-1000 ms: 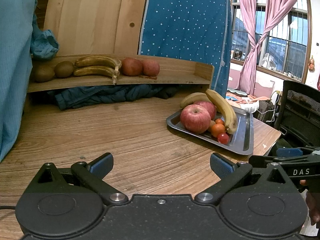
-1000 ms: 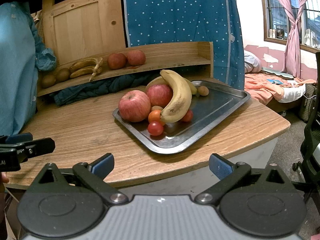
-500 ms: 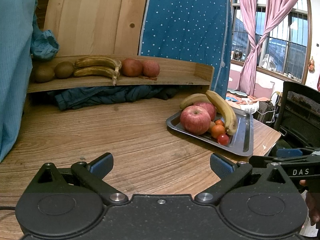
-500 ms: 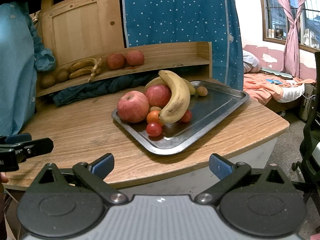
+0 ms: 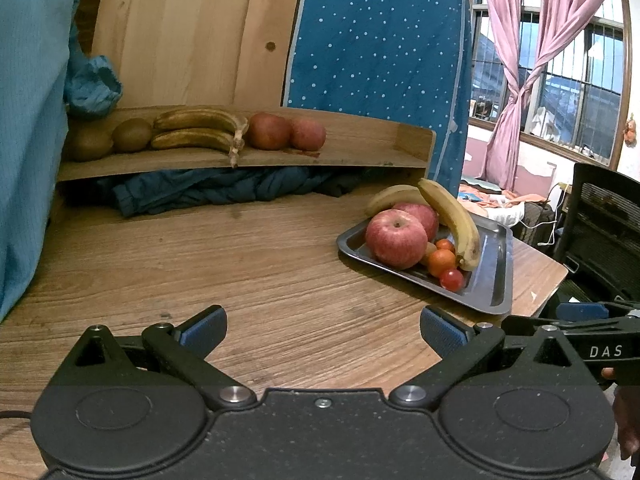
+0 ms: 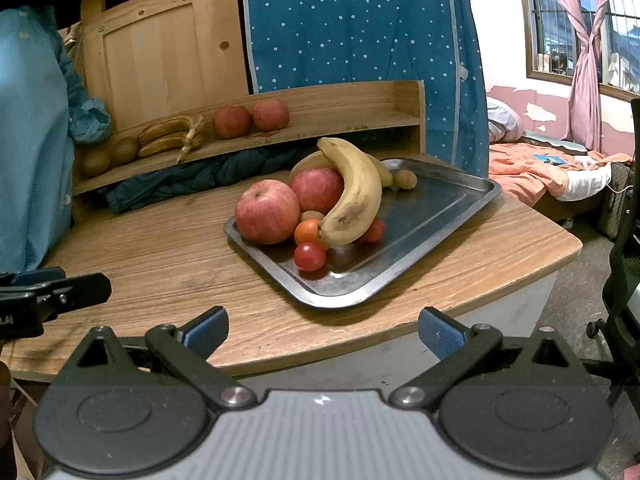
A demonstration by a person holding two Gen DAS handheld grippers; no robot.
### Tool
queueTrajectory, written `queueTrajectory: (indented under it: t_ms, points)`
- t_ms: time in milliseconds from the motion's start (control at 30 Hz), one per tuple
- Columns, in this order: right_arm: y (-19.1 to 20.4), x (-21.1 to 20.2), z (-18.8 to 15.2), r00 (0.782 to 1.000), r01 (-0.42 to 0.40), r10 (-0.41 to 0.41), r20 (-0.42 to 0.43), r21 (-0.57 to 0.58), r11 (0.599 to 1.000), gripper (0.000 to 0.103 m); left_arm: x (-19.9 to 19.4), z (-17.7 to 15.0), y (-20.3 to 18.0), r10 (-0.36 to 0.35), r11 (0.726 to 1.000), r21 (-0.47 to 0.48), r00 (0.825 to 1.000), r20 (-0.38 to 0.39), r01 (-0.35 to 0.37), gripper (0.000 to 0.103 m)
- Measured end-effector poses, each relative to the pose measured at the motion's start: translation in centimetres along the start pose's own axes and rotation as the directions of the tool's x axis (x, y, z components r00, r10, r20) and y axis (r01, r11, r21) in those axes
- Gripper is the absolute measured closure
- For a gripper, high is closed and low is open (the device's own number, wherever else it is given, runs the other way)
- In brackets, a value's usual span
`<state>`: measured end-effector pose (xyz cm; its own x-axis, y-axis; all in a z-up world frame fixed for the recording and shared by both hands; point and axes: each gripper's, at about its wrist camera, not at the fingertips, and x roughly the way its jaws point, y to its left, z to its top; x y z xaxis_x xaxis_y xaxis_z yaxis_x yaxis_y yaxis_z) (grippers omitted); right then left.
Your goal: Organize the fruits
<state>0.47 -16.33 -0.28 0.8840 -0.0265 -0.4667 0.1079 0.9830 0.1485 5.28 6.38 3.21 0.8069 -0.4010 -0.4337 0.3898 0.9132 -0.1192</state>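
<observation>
I am holding both grippers, left gripper (image 5: 322,330) and right gripper (image 6: 323,330), wide and empty; I am probably lining up on the front apple (image 6: 267,211) at 11 o'clock in the tray (image 6: 420,216).

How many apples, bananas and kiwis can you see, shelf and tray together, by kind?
Apples: 4 (2 on the shelf, 2 in the tray)
Bananas: 4 (2 shelf, 2 tray)
Kiwis: 2 (both shelf)
Total: 10
</observation>
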Motion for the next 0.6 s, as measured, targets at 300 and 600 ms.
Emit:
queueTrajectory:
  t_ms: [300, 600]
  points:
    - [-0.15, 0.18, -0.21, 1.0, -0.003, 0.003, -0.003, 0.009, 1.0, 0.0, -0.03, 0.15, 0.35, -0.013, 1.0, -0.027, 1.0, 0.001, 0.013, 0.001]
    - [-0.14, 0.16, -0.2, 1.0, -0.003, 0.003, -0.003, 0.008, 1.0, 0.0, -0.12, 0.07, 0.35, -0.016, 0.999, -0.029, 1.0, 0.006, 0.016, 0.001]
